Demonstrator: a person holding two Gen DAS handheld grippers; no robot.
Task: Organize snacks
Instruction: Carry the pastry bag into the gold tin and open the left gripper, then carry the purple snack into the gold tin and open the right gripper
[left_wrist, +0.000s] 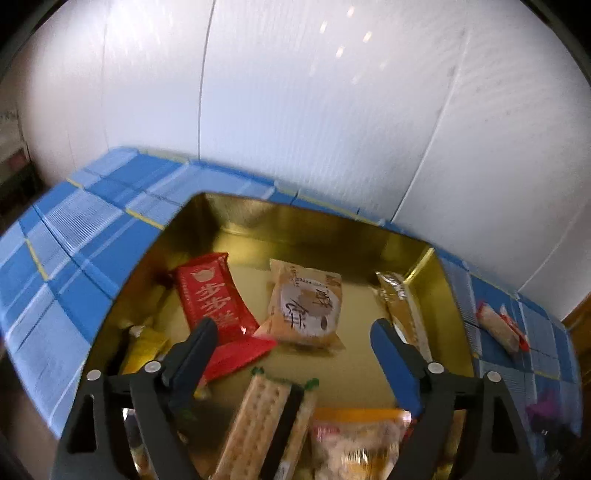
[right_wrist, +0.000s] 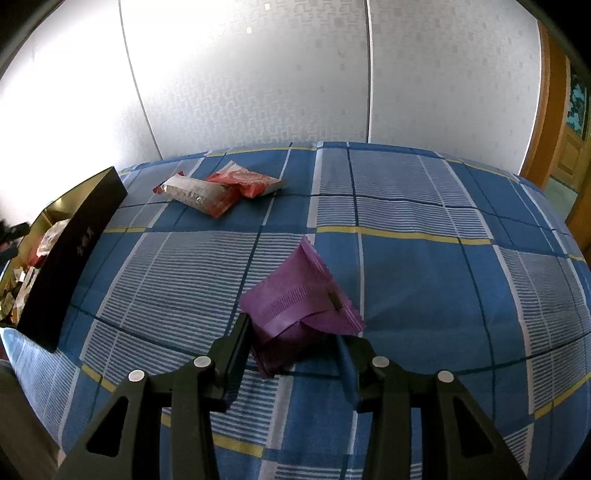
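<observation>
My left gripper (left_wrist: 295, 326) hangs open over a gold-lined box (left_wrist: 258, 218), with nothing between its fingers. Inside the box lie a red packet (left_wrist: 210, 295), a beige packet (left_wrist: 310, 302), a long gold packet (left_wrist: 402, 306) against the right wall, a cracker packet (left_wrist: 258, 417) and an orange packet (left_wrist: 354, 439). In the right wrist view, my right gripper (right_wrist: 295, 328) is shut on a purple packet (right_wrist: 295, 295) just over the blue checked cloth (right_wrist: 424, 277). A white-and-red packet (right_wrist: 199, 194) and a red packet (right_wrist: 251, 181) lie farther back on the cloth.
The box's dark outer wall (right_wrist: 70, 258) stands at the left of the right wrist view. White panels (right_wrist: 258, 74) rise behind the table. One red-and-white packet (left_wrist: 498, 328) lies on the cloth right of the box. A wooden door frame (right_wrist: 554, 129) stands at the far right.
</observation>
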